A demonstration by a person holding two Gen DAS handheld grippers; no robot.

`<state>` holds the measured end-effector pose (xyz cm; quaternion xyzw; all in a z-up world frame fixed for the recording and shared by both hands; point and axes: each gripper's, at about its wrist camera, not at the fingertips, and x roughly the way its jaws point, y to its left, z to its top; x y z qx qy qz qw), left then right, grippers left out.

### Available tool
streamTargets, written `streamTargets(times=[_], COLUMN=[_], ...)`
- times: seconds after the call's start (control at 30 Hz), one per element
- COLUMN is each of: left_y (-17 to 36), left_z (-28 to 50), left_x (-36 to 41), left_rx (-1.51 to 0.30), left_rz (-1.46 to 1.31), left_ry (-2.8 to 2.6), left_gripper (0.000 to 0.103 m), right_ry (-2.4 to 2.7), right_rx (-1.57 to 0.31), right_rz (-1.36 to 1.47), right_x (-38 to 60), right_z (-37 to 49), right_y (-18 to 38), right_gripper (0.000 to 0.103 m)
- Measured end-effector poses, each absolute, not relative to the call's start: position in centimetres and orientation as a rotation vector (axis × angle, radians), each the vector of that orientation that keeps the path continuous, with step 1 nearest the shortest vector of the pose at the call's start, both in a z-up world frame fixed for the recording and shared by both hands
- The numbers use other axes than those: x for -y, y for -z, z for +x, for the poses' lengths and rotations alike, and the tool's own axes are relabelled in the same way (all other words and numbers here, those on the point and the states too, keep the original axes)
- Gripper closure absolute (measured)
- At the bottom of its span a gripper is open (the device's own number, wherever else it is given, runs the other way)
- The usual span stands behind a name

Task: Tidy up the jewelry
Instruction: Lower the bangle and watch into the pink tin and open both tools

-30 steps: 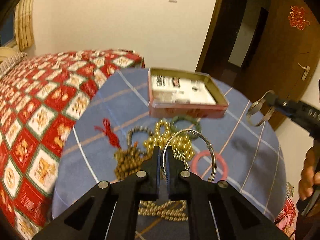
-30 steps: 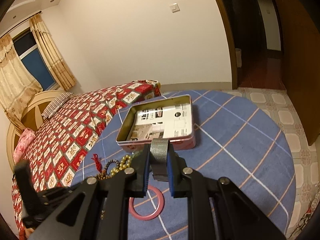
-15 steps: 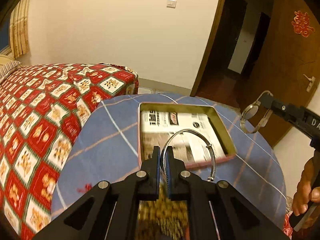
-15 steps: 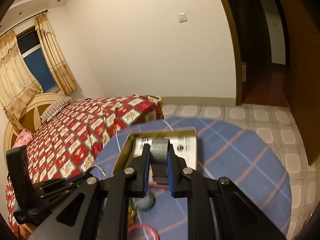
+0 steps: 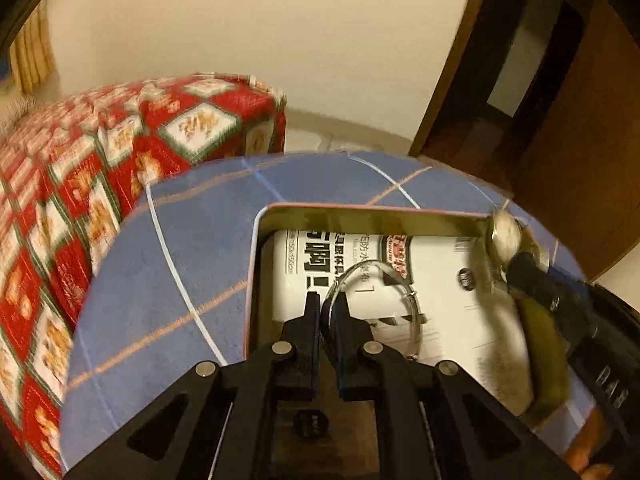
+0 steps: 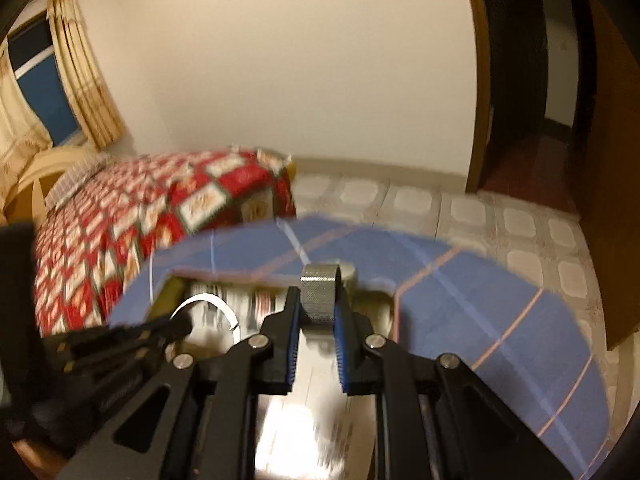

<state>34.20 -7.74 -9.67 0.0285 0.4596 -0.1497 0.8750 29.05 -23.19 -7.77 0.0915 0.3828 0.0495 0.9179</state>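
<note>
The bangle, a thin silver hoop, is pinched at its near edge between your left fingers, which stand almost together, and it hangs over the open tin. The left gripper has just been easing its jaws slightly apart, yet the hoop stays between them. The tin sits on the blue checked surface, with a printed white packet lying flat inside it. Your right gripper holds a watch by its grey mesh band, the jaws narrow and pressed on both sides of the band. From the left view the watch face shows at the tin's far right corner, though blur makes it hard to say whether it touches the rim. In the right view the bangle appears at the left, above the tin's inside. A bed with a red patterned cover stands just beside the surface, on the left.
</note>
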Motion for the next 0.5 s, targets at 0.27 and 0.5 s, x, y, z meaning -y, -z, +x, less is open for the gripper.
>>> streamTargets(times=[0.27,0.5], left_y=[9.4,5.1], left_z=[33.4,30.8], left_x=[8.5,6.2], left_rx=[-0.994,-0.919], left_rz=[0.118,0.113], left_ry=[0.26,0.233], left_gripper=[0.097,0.095], right_ry=[-0.105,-0.098], right_rx=[-0.867,-0.764], right_rz=[0.144,0.21], right_x=[23.0,24.6], right_z=[26.3,21.5], right_y=[9.4,4.9], right_gripper=[0.077,0.049])
